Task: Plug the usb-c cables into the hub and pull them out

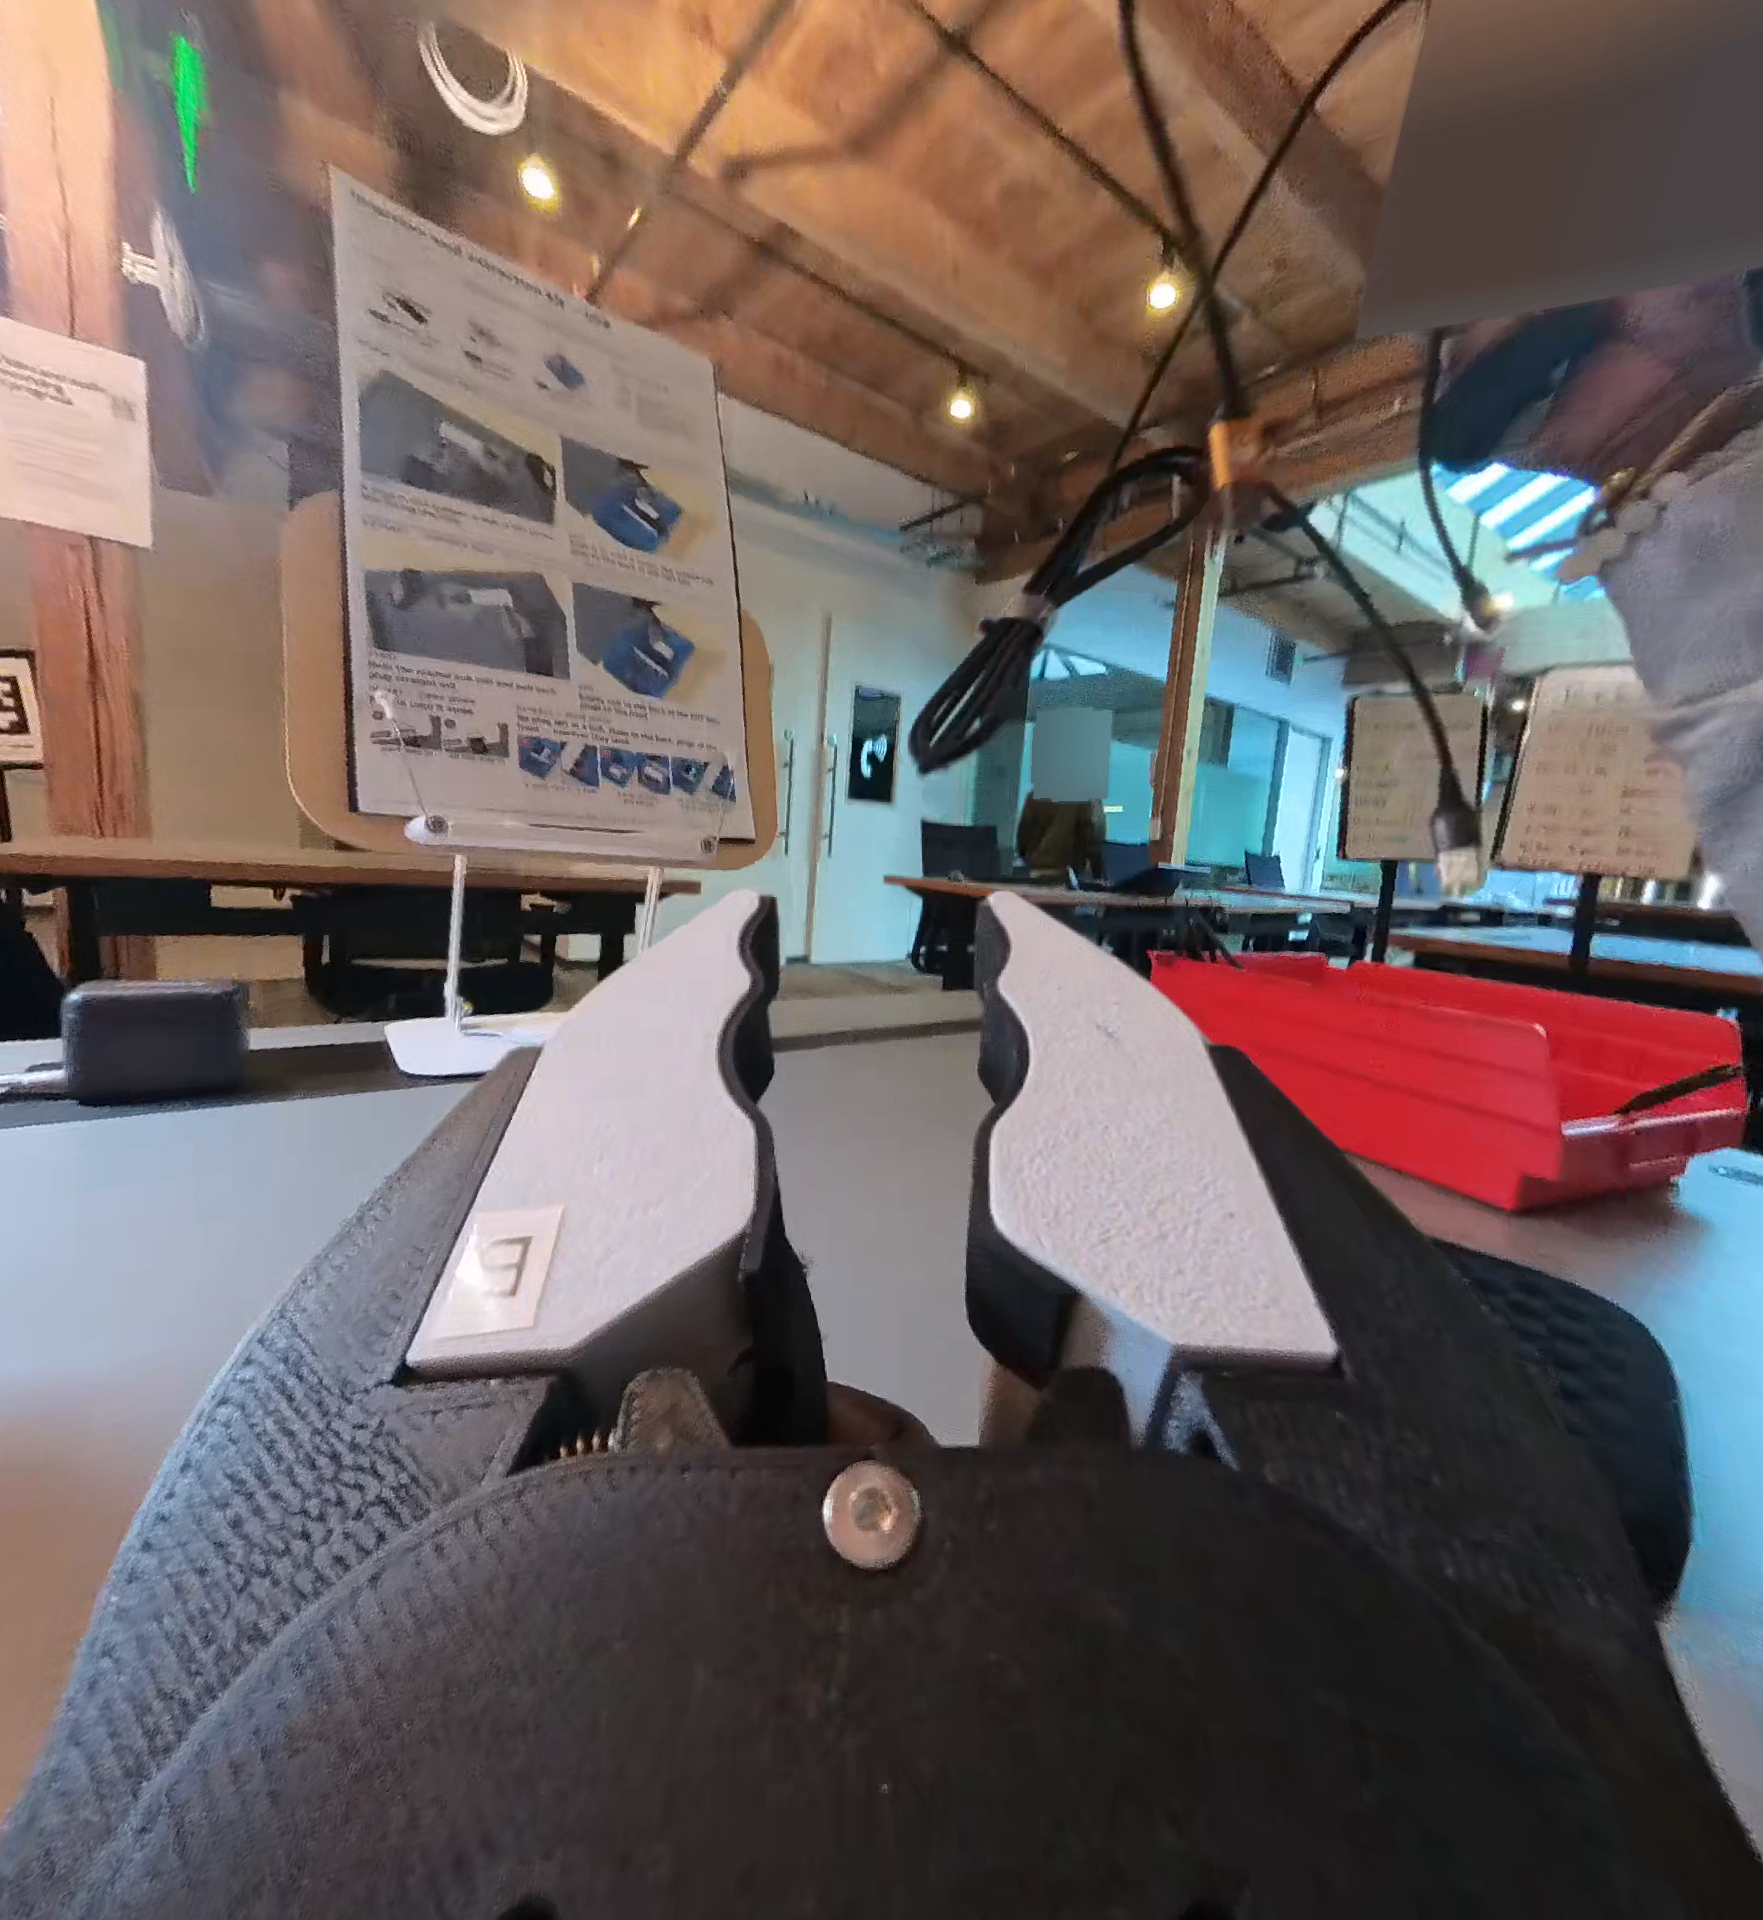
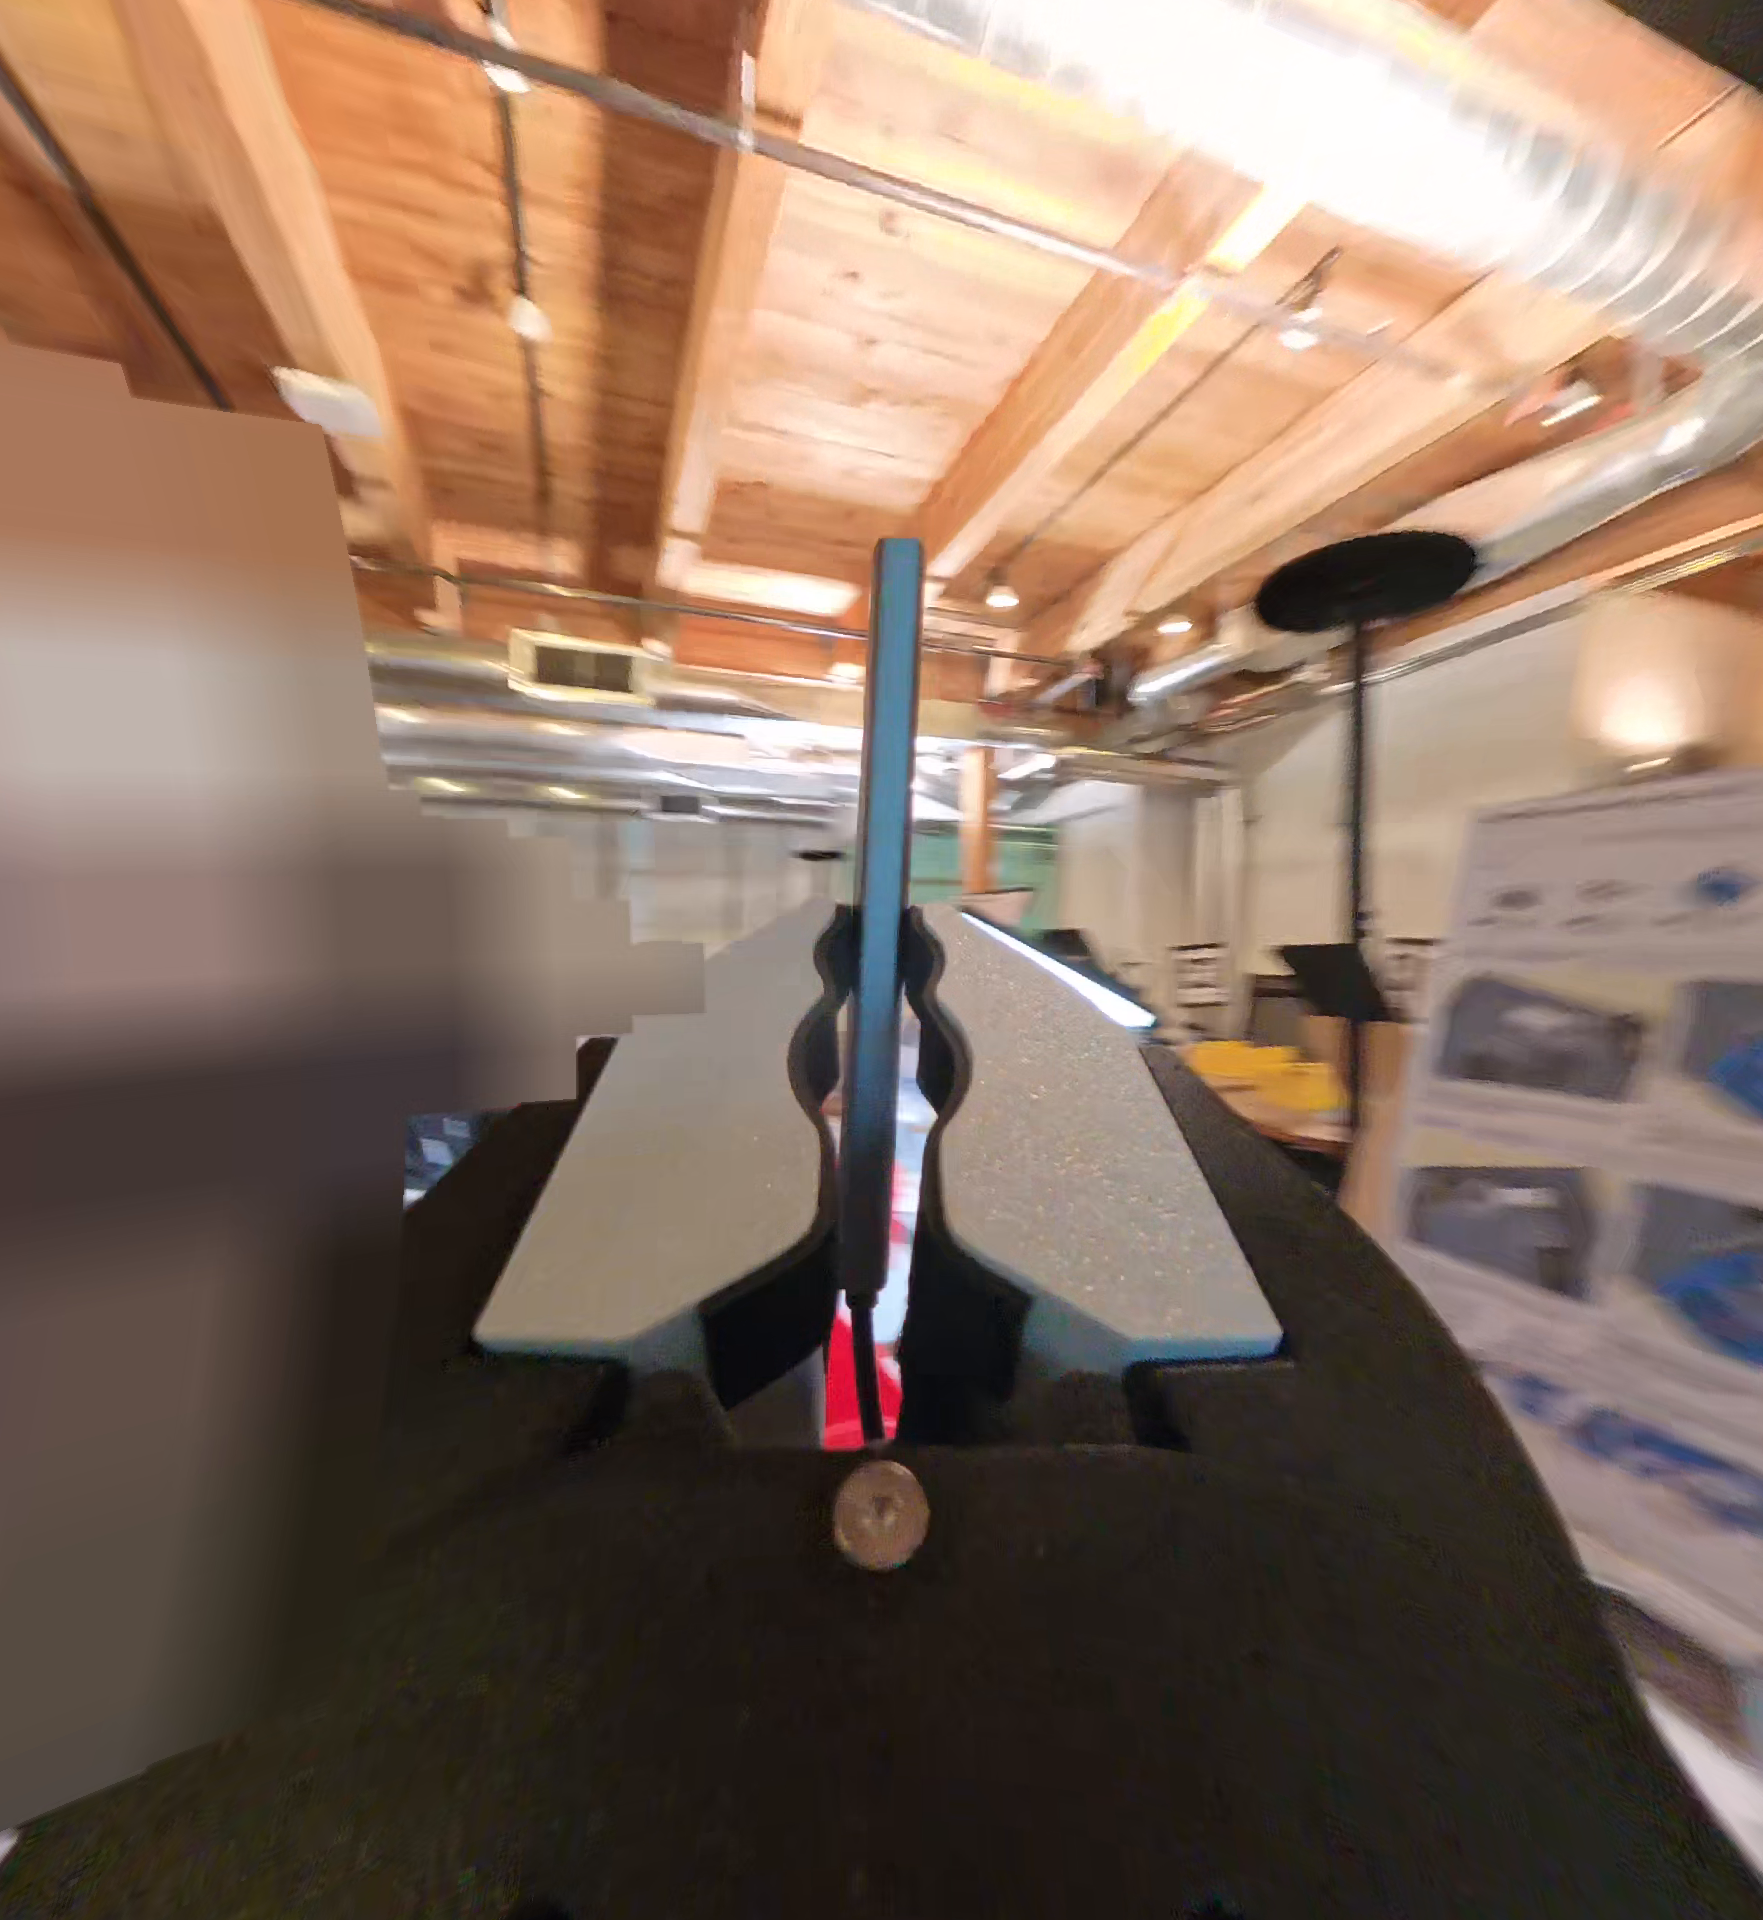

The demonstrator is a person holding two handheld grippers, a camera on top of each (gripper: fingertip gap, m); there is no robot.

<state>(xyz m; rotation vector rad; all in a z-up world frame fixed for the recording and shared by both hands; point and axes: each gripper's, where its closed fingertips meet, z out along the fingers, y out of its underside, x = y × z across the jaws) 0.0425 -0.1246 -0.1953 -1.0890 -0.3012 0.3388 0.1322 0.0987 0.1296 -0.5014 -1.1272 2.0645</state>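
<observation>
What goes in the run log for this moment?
left gripper: open, empty | right gripper: shut on hub, edge-on | cables: dangling, unplugged

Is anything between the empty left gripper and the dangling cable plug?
Nothing visible blocks it. The left gripper is open above the bare table, and the cable plug hangs in open air up to its right, above the red bin.

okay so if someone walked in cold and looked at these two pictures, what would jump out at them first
Probably the slim blue-grey hub, clamped upright between the right gripper fingers, its black cable trailing down between them. In the left wrist view, the red bin on the table to the right stands out beyond the open, empty left gripper, with black cables dangling above.
</observation>
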